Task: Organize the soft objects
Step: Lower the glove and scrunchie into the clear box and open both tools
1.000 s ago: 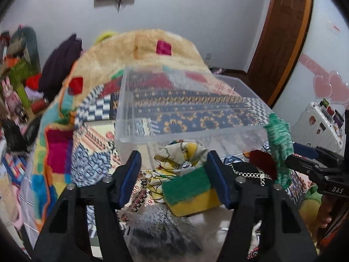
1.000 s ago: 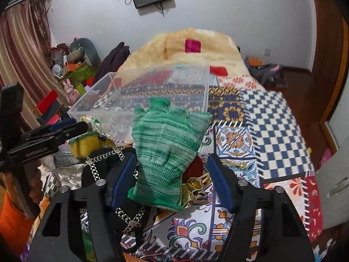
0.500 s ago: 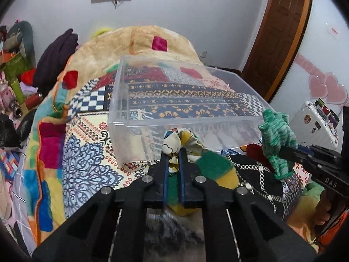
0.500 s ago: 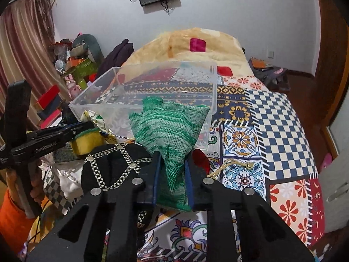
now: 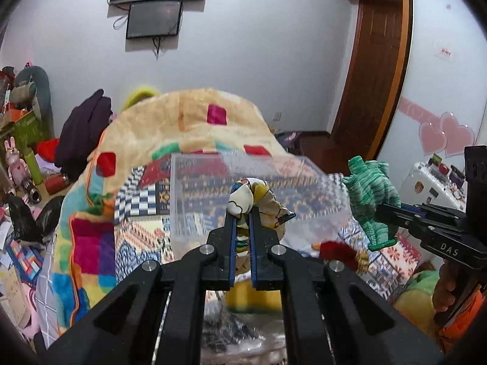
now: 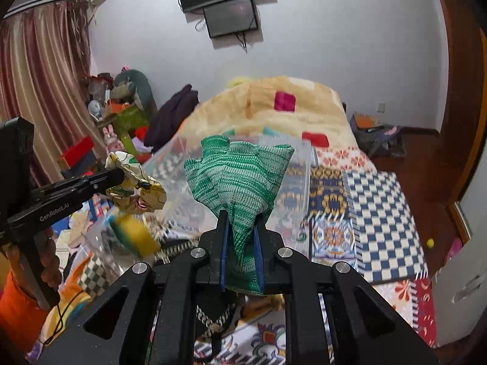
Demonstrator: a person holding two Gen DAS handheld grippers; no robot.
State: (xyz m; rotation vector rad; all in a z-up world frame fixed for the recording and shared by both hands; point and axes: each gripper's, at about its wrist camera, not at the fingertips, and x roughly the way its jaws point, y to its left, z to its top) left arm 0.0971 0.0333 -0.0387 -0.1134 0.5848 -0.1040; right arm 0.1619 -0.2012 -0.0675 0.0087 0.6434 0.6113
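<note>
My left gripper (image 5: 242,213) is shut on a cream and yellow printed cloth (image 5: 258,200) and holds it in the air in front of the clear plastic bin (image 5: 197,188). My right gripper (image 6: 240,222) is shut on a green knit glove (image 6: 240,176), raised in front of the bin (image 6: 299,182). The glove (image 5: 369,197) and right gripper also show at the right of the left wrist view. The cloth (image 6: 137,188) and left gripper show at the left of the right wrist view. A yellow and green sponge (image 6: 134,234) lies below the cloth.
The bin stands on a bed with a patchwork quilt (image 6: 374,213) and a tan blanket (image 5: 182,121). A black patterned item (image 6: 210,319), a red object (image 5: 338,251) and a yellow plush (image 5: 417,292) lie near me. Clutter lines the left wall (image 5: 21,152).
Both grippers closed on their items a second ago and have since lifted them: the cloth and the glove now hang higher, level with the bin. The sponge stayed below.
</note>
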